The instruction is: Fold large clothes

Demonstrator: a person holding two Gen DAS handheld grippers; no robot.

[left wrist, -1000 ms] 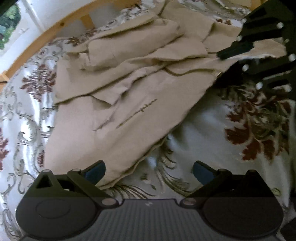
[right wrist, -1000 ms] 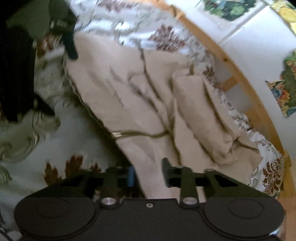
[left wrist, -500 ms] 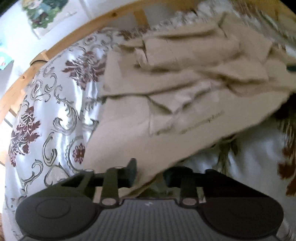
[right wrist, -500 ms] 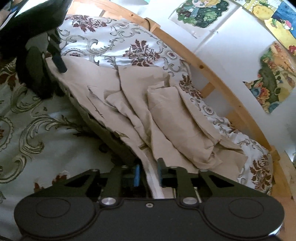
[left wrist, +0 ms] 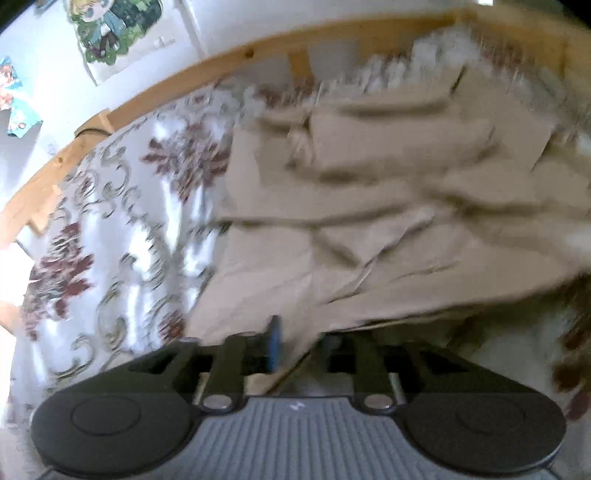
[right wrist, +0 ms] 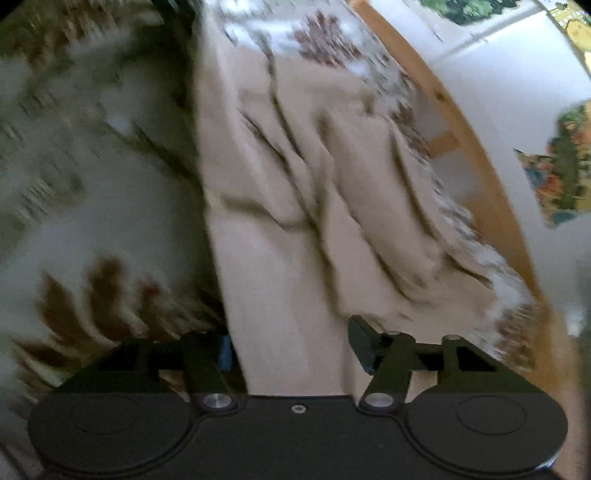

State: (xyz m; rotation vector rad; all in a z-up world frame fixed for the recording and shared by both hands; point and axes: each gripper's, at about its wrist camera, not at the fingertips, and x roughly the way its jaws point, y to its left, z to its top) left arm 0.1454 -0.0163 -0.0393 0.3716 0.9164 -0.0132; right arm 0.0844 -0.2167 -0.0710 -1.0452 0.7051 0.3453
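The garment (left wrist: 388, 206), a large beige piece, lies rumpled on the bed (left wrist: 122, 221), filling the centre and right of the left wrist view and running up the middle of the right wrist view (right wrist: 295, 184); its far part is heaped in loose folds toward the wooden rail (left wrist: 258, 55) at the top, while its near hem comes down to the bottom of both views, which is where a fold has to be taken from; the left claw (left wrist: 295, 341) is pressed together on that hem at lower centre, cloth drawn up between its blue pad and the other finger, a grip on the edge that would let the whole near side be carried over the heap; the right claw (right wrist: 290, 343) stands spread, its fingers well apart with a broad band of cloth running between them at lower centre, so it grips nothing, and I cannot tell whether the cloth rests on it or only passes in front; both views are smeared with motion blur, so fine creases are lost; the patterned bedcover shows at the left of each view, and posters (left wrist: 114, 33) hang on the wall at upper left; I judge the fold is barely begun, since the sleeves and body are not laid flat.
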